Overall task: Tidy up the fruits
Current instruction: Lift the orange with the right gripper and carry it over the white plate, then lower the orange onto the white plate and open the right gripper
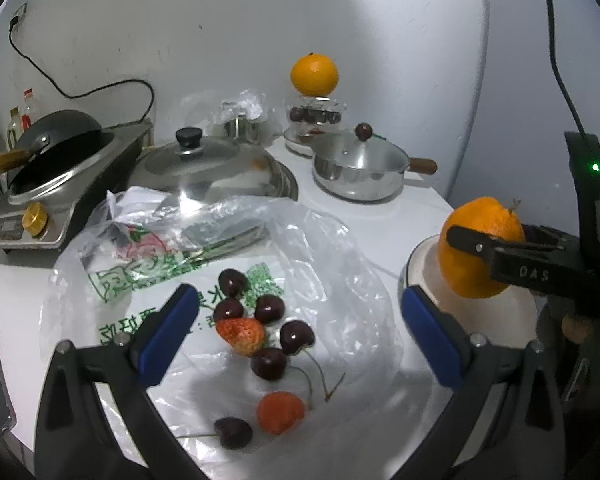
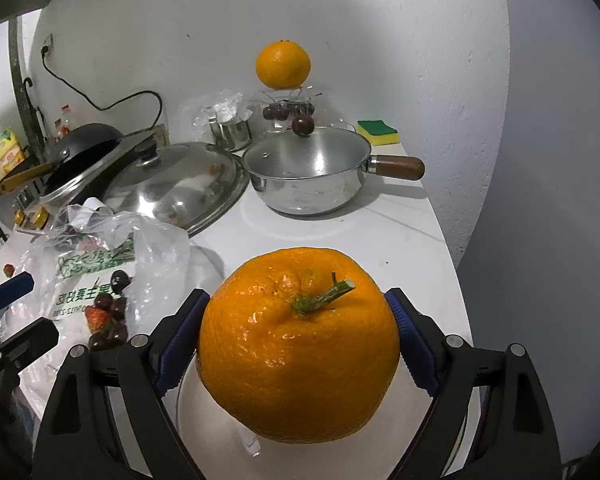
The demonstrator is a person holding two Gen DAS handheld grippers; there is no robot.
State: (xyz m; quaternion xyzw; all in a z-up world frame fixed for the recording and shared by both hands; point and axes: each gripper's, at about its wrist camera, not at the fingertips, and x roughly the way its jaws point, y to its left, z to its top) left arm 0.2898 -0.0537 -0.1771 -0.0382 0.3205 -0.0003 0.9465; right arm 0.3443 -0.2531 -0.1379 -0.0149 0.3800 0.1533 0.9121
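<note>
Dark red cherries (image 1: 266, 308) and red strawberries (image 1: 241, 335) lie on a clear plastic bag (image 1: 332, 264) between the wide-apart fingers of the left tool (image 1: 296, 316). Rightwards, the right tool (image 2: 298, 344) is clamped on a big round orange (image 2: 298, 344) over a white bowl (image 2: 208, 420) on the white worktop (image 2: 400, 232). Its smooth skin may slip if the hold weakens.

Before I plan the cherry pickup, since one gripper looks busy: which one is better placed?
Left. The left gripper hangs open right over the cherries on the plastic bag; the right gripper is shut on an orange.
</note>
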